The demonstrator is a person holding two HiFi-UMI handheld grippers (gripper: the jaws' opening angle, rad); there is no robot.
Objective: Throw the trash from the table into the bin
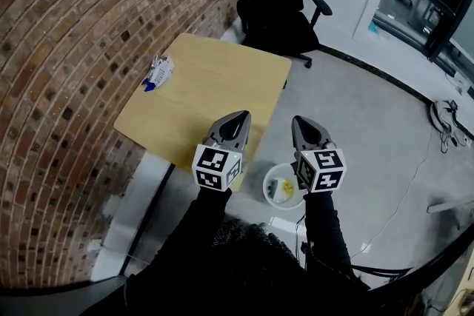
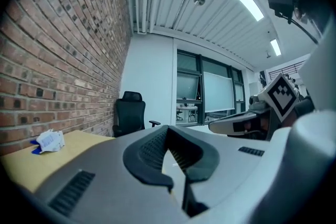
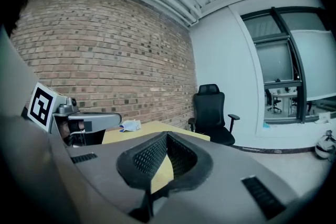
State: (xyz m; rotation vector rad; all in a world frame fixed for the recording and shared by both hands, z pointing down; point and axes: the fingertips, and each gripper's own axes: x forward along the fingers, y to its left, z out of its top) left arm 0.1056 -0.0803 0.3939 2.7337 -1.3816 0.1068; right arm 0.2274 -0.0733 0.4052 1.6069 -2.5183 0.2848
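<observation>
A square light-wood table [image 1: 215, 85] stood against a red brick wall [image 1: 67, 48], and the only litter on it was a crumpled white wrapper with blue print [image 1: 158, 72]. It lay by the table's left edge, close to the wall and well apart from both tools. The left gripper [image 1: 241, 115] hung over the near edge of the tabletop with its grey jaws pressed together and nothing between them. The right gripper [image 1: 299, 120] was held just beside it, past the table's near corner and above the grey floor [image 1: 363, 129]. Its jaws were likewise closed and empty. Both tools pointed away from the person, roughly level. Below and between them, a small round white bin [image 1: 267, 186] sat on the floor near the table's corner, with some yellowish scraps [image 1: 286, 190] inside. A black office chair [image 1: 278, 4] stood beyond the far side of the table, and a tangle of pale cables [image 1: 444, 118] lay on the floor off to the right.
</observation>
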